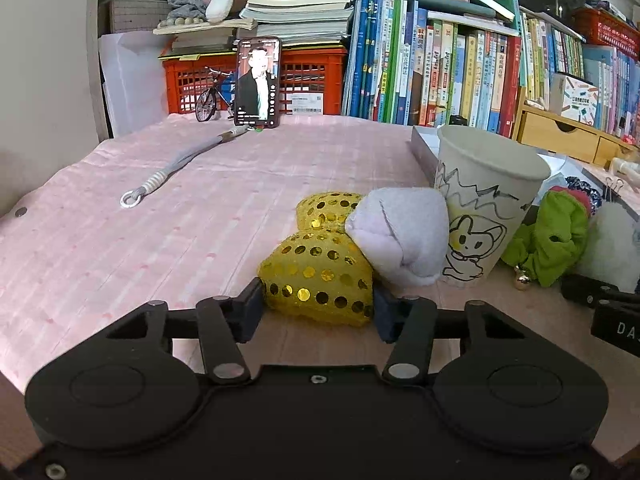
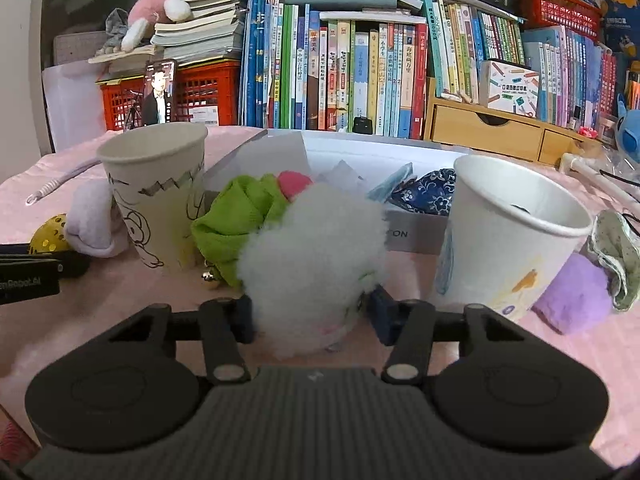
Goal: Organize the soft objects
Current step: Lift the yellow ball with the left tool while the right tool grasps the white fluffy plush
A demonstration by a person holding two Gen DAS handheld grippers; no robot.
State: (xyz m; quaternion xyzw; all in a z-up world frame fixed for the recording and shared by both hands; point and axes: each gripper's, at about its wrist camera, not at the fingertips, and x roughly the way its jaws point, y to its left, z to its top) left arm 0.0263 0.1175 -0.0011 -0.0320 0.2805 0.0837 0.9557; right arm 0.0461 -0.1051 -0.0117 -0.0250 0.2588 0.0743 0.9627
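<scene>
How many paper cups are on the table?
2. The cup with the cartoon drawing stands left of the green scrunchie; the white cup stands right of the fluffy white pom-pom. Others may be hidden.

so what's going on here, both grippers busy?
Yes. A person holds a gripper in each hand at a pink-covered table. The left gripper pinches a yellow sequined pouch lying beside a drawn-on paper cup. The right gripper grips a white fluffy ball between that cup and a second paper cup. Both items sit low at the table; neither is in a cup yet.
</scene>
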